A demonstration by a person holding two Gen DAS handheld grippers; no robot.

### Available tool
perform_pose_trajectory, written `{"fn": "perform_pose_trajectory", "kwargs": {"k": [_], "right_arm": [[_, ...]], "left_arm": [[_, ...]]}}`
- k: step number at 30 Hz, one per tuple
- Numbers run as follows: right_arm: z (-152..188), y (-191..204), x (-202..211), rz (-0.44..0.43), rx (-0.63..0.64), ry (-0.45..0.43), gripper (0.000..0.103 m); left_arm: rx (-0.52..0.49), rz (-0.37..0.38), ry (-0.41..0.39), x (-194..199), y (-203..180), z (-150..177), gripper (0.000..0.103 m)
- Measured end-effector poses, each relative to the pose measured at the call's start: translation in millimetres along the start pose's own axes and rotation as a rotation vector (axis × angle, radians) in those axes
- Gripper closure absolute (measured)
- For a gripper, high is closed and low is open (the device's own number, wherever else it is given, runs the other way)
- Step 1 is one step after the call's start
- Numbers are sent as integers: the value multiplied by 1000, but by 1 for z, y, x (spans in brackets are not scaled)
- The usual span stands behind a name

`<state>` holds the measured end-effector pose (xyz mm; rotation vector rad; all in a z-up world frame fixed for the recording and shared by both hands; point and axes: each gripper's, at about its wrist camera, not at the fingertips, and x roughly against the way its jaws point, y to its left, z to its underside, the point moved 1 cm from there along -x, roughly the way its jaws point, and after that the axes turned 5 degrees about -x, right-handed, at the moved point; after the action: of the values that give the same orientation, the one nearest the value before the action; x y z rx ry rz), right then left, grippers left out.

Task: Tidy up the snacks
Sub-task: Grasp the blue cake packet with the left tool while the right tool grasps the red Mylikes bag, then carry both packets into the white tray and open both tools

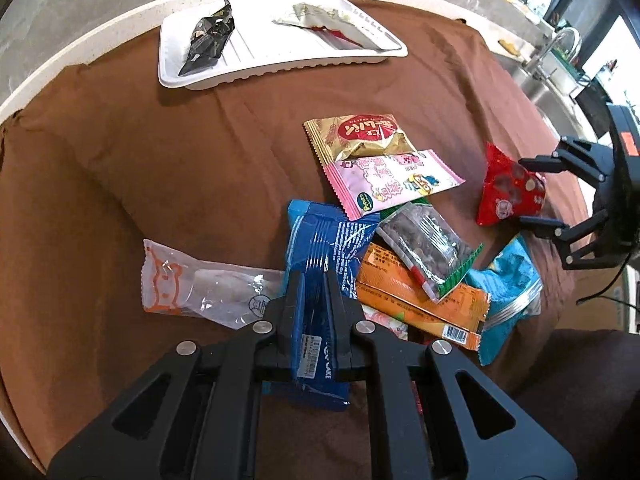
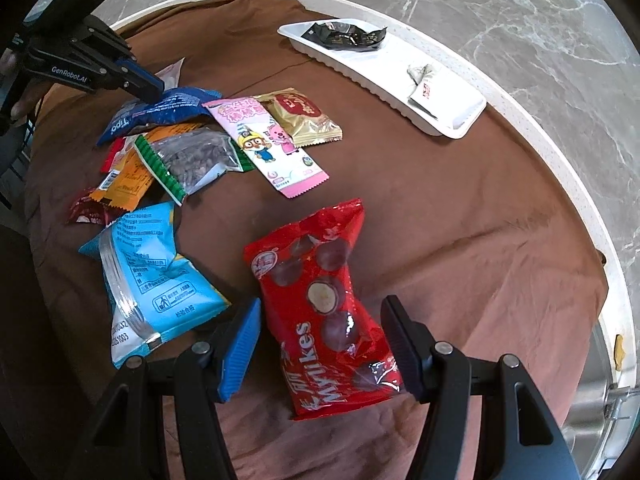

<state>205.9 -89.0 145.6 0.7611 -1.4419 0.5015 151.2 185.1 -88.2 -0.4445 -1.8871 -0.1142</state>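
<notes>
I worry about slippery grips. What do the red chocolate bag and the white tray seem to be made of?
Red chocolate bag: glossy plastic film, judging by its crinkles and glare.
White tray: apparently rigid moulded plastic, fairly matte, with ribbed floor and raised rim.

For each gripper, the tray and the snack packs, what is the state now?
left gripper: shut on blue pack
right gripper: open around red pack, which lies flat
white tray: holds black pack and pale pack
pink pack: overlaps gold pack
</notes>
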Motion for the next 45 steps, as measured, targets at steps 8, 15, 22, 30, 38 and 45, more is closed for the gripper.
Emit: {"fn": "perform_pose_trajectory", "kwargs": {"k": [8, 15, 22, 30, 38, 45], "right_arm": [[1, 0, -3, -6, -12, -1, 39], [2, -2, -4, -10, -25, 4, 39], [2, -4, -7, -11, -38, 5, 38], [0, -7, -9, -31, -66, 13, 49], [-1, -14, 1, -61, -104, -11, 73], [-5, -39, 11, -202, -279, -40, 73]], "left_arm": [[0, 44, 30, -14, 4, 5, 3], [10, -16, -7, -16, 2, 8, 4], [-16, -45, 1, -12, -3, 4, 24], [-169, -148, 65, -19, -28, 9, 64], [-99, -49, 51, -13, -21, 9, 74], [-43, 26, 18, 1, -11, 3, 75]]}}
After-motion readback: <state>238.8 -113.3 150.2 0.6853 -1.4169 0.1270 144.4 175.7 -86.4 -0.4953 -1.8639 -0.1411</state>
